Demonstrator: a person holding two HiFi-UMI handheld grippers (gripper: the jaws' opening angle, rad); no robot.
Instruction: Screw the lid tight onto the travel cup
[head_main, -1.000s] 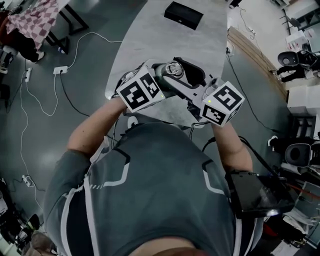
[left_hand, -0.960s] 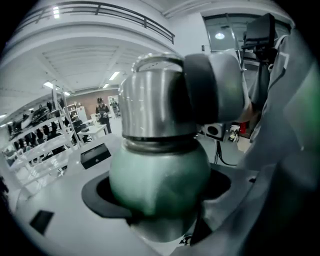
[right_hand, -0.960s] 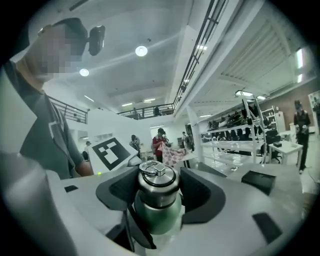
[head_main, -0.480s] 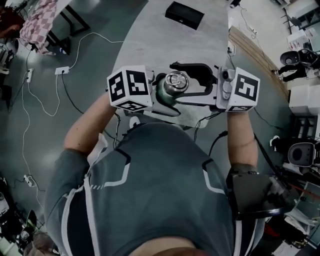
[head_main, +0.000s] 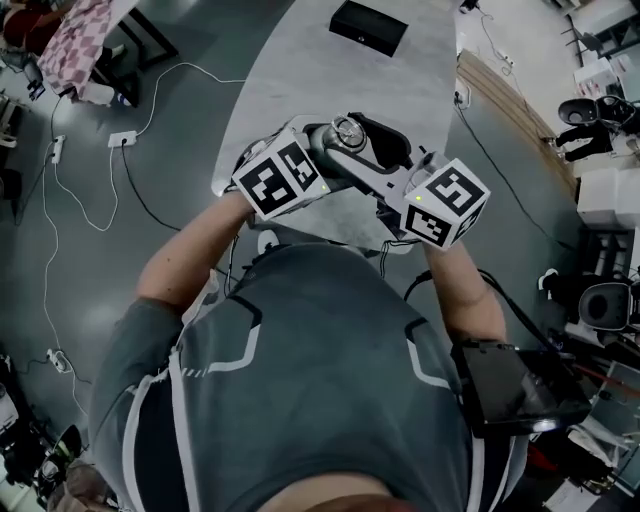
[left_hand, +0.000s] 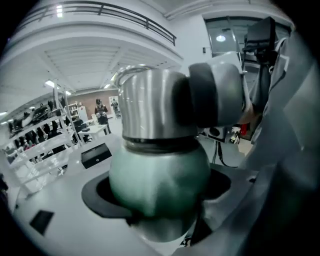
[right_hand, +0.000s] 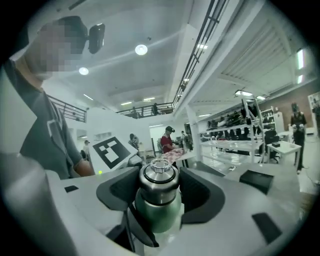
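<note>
Left gripper's (left_hand: 157, 217) jaws clamp travel cup (left_hand: 160, 175) below lid (left_hand: 150, 105).

Head view looks steeply down onto the table (head_main: 300, 80). Left gripper view sits close against the cup (left_hand: 160, 185); right gripper view, slightly farther, faces its lid (right_hand: 157, 184). All share the cup.
</note>
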